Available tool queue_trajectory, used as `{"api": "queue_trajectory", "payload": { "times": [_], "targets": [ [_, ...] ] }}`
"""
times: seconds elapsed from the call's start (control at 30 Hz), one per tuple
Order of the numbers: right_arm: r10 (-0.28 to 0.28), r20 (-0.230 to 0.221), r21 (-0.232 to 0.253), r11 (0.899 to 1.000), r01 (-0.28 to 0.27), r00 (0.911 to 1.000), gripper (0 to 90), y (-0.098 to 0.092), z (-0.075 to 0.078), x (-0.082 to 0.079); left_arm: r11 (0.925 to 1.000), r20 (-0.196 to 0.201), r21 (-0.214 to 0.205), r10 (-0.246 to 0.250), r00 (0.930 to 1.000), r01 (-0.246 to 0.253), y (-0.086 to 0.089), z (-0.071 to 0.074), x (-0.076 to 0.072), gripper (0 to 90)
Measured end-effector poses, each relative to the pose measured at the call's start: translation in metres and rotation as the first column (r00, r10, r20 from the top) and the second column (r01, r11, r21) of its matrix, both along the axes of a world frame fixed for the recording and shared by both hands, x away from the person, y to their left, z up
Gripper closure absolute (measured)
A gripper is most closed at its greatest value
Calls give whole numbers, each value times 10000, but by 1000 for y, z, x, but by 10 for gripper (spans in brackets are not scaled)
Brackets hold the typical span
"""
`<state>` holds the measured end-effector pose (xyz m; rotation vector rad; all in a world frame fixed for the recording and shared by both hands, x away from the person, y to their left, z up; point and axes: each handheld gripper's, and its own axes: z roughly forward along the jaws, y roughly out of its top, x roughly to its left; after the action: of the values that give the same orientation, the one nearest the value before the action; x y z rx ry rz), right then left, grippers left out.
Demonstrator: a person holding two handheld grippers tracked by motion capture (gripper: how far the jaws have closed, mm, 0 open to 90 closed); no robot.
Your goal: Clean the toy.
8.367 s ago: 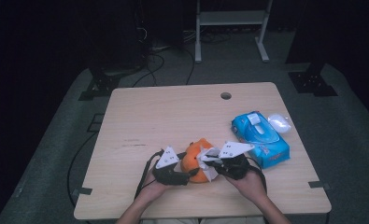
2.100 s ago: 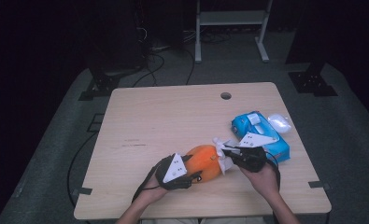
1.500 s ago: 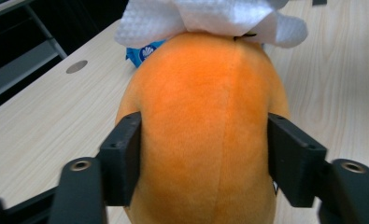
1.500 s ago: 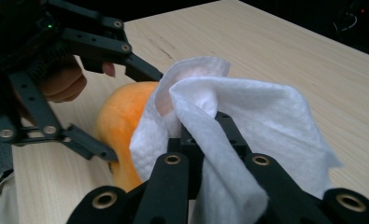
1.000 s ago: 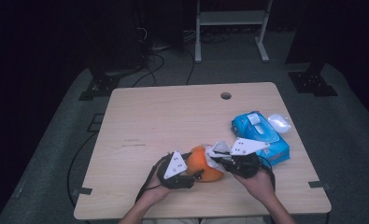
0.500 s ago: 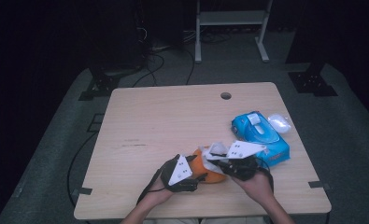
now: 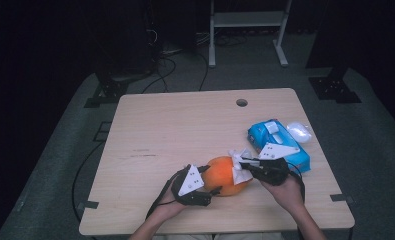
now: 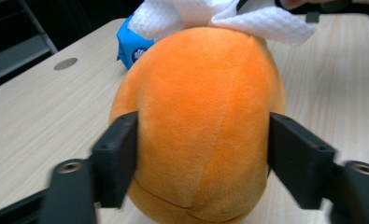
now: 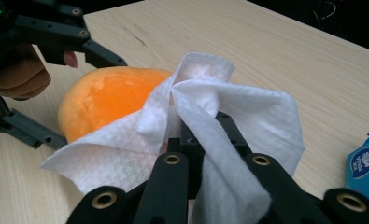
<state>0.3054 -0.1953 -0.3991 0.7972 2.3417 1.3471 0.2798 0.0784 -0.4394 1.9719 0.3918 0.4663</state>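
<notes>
An orange plush fruit (image 8: 198,126), rounded and seamed, lies on the wooden table (image 7: 185,125) just left of the blue wipes pack (image 7: 279,145). The left gripper (image 7: 211,186) brackets it; its jaws have just been opening, pads flanking the plush, contact unclear. The right gripper (image 9: 202,122) is clamped on a white wipe (image 9: 210,116) draped against the fruit's far end, hiding it. Beyond the pack, toward the table's far edge, bare wood spreads.

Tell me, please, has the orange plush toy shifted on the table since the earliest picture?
Yes. The orange plush toy now lies lower and further right, nearer the table's front edge and the blue wipes pack.
</notes>
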Motion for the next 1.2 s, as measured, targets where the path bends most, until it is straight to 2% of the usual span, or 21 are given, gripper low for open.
{"api": "queue_trajectory", "payload": {
  "times": [0.03, 0.07, 0.1, 0.17, 0.23, 0.27, 0.3, 0.37, 0.43, 0.5, 0.6, 0.67, 0.73, 0.8, 0.83, 0.87, 0.9, 0.97, 1.03, 1.13, 1.2],
  "targets": [
    [75, 73, -84, 9999, -75, 9999, 833, 2, 1, -1, 9995, -371, -271, 151, 9992, -161, 1, 0, 2, 176],
    [163, 157, -175, 9997, -160, 9997, 833, 4, 2, -2, 9969, -938, -619, 426, 9947, -486, 2, -1, 6, 117],
    [244, 211, -247, 9994, -239, 9995, 833, 7, 3, -4, 9940, -1682, -828, 561, 9842, -708, 5, -3, 11, 65],
    [371, 348, -435, 9984, -356, 9987, 832, 12, 4, -7, 9934, -2071, -915, 492, 9771, -695, 7, -6, 13, 76],
    [463, 517, -629, 9971, -430, 9976, 832, 18, 6, -10, 9957, -1870, -702, 461, 9813, -602, 7, -5, 11, 169],
    [501, 522, -585, 9972, -470, 9974, 832, 19, 6, -10, 9963, -1566, -586, 524, 9863, -622, 7, -3, 8, 235],
    [495, 503, -555, 9974, -467, 9975, 832, 21, 7, -11, 9973, -973, -387, 585, 9935, -625, 6, -1, 4, 288],
    [513, 616, -572, 9972, -478, 9968, 832, 24, 7, -12, 9978, -247, -242, 615, 9978, -621, 4, 1, 0, 354],
    [481, 562, -442, 9980, -456, 9973, 832, 26, 9, -13, 9967, 564, 98, 794, 9952, -801, 3, 4, -3, 376],
    [668, 563, -170, 9977, -659, 9962, 832, 29, 11, -15, 9960, 1043, 485, 698, 9921, -752, 1, 6, -5, 381],
    [1176, 594, -18, 9930, -1177, 9913, 831, 46, 14, -23, 9941, 1483, 990, 285, 9885, -435, -4, 3, -9, 377],
    [1448, 682, -190, 9894, -1438, 9871, 829, 57, 12, -27, 9923, 1690, 1205, 90, 9856, -298, -7, 2, -12, 352],
    [1414, 785, -556, 9890, -1373, 9868, 830, 61, 11, -28, 9944, 1533, 1035, 69, 9882, -231, -7, 0, -12, 289],
    [1222, 725, -428, 9919, -1193, 9899, 831, 55, 12, -24, 9981, 859, 398, 430, 9954, -465, -3, 0, -6, 182],
    [1079, 712, -436, 9935, -1050, 9916, 831, 51, 12, -22, 9974, 574, 200, 674, 9961, -687, -1, 0, -4, 139],
    [987, 670, -388, 9946, -963, 9929, 832, 48, 12, -21, 9954, 93, -34, 963, 9953, -963, 1, -1, 0, 92],
    [927, 626, -343, 9953, -907, 9937, 832, 44, 12, -19, 9938, -494, -327, 1044, 9933, -1061, 4, -2, 5, 77],
    [840, 522, -215, 9963, -829, 9951, 832, 38, 11, -16, 9933, -834, -587, 947, 9920, -997, 7, -3, 8, 102],
    [882, 450, -162, 9960, -876, 9951, 832, 40, 11, -16, 9955, -865, -555, 717, 9937, -766, 6, -3, 7, 166],
    [1195, 513, -354, 9924, -1177, 9915, 831, 50, 10, -21, 9981, -287, -14, 622, 9977, -623, 0, -2, 0, 276],
    [1335, 572, -535, 9900, -1305, 9894, 831, 56, 10, -24, 9978, -257, 119, 659, 9975, -656, 0, -3, -1, 295]
  ]
}}
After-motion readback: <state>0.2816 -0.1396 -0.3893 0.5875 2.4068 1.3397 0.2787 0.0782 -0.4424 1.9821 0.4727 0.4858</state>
